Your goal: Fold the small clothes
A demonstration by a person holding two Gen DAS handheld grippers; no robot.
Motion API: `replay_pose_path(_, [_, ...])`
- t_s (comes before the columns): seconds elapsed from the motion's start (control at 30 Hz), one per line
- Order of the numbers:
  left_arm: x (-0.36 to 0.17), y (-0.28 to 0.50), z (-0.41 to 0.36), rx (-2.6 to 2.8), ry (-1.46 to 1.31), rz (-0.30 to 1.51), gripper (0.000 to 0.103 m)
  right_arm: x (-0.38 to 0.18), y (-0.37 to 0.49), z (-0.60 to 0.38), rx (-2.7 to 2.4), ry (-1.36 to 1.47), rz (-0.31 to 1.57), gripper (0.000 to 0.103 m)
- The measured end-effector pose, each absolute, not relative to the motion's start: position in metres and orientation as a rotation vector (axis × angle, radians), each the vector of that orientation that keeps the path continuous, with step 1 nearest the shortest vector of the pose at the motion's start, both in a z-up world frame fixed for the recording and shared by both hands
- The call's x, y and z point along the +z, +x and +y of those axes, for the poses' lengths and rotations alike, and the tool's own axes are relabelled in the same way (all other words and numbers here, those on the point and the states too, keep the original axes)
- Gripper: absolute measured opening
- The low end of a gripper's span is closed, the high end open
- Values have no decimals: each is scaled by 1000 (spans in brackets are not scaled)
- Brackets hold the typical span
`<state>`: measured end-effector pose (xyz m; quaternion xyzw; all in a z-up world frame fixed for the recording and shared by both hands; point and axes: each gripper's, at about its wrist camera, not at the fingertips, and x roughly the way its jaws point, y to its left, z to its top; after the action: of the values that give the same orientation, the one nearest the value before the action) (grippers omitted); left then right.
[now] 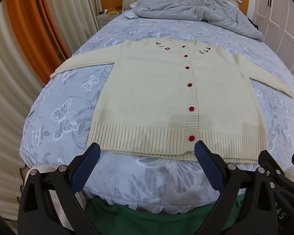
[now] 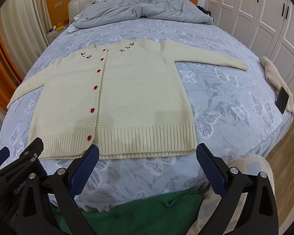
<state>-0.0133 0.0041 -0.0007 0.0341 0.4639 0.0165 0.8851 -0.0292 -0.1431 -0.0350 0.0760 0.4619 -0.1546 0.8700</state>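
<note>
On the left, one sleeve (image 1: 82, 62) of the cream cardigan (image 1: 152, 98) runs out sideways toward the bed's edge near the orange curtain (image 1: 35, 29), stretched flat, presumably so it can be turned in over the body first. The left tongs (image 1: 147, 154) hover spread wide and empty just short of the ribbed hem (image 1: 137, 137), apparently poised to take the near edge. The cardigan itself lies face up and buttoned in the middle of the butterfly-print bed (image 1: 68, 117), smoothed out, which suits a clean fold. Its long axis runs from the hem nearest the cameras up to the neckline (image 2: 107, 46), so the collar points at the headboard and the crumpled grey duvet (image 2: 143, 7); the red buttons (image 2: 92, 110) trace that line. The right tongs (image 2: 147, 153) are likewise spread and holding nothing, just short of the hem's right half. Farther right, the other sleeve (image 2: 211, 59) reaches outward, well apart from a phone (image 2: 282, 99) resting on a beige cloth (image 2: 274, 74) at the bed's edge.
</note>
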Motion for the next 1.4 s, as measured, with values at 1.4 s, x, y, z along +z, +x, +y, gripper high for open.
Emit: replay_pose_path(1.4, [-82,97,7,67,-38,1033,98,-156,198,-620,-648,930,732,91])
